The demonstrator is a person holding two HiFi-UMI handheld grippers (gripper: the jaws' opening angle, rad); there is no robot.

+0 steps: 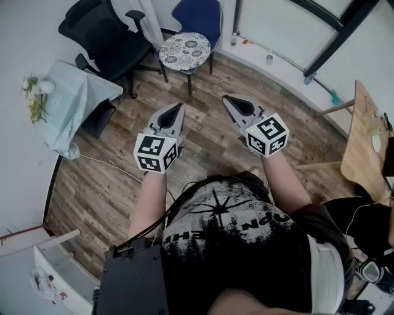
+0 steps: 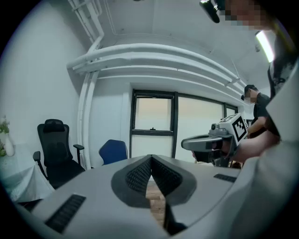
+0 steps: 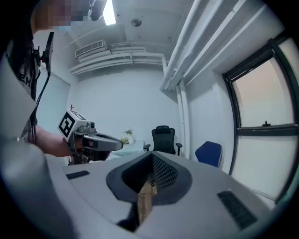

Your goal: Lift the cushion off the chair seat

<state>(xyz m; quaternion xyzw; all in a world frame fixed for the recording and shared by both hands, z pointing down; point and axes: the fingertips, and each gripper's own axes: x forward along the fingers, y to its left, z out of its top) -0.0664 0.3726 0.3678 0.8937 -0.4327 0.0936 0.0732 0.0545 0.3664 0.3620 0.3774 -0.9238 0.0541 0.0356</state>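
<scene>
A round cushion (image 1: 184,48) with a dark floral print lies on the seat of a blue chair (image 1: 202,17) at the far side of the room. Both grippers hang in the air over the wooden floor, well short of the chair, and point toward it. My left gripper (image 1: 180,106) has its jaws closed tip to tip with nothing between them. My right gripper (image 1: 226,98) is likewise shut and empty. The blue chair's back (image 2: 113,151) shows in the left gripper view and again (image 3: 209,153) in the right gripper view. Neither gripper view shows the cushion.
A black office chair (image 1: 106,38) stands left of the blue chair. A small table under a pale cloth (image 1: 79,98) with flowers (image 1: 34,92) is at the left wall. A wooden desk (image 1: 363,141) is at the right. Window frames run along the far wall.
</scene>
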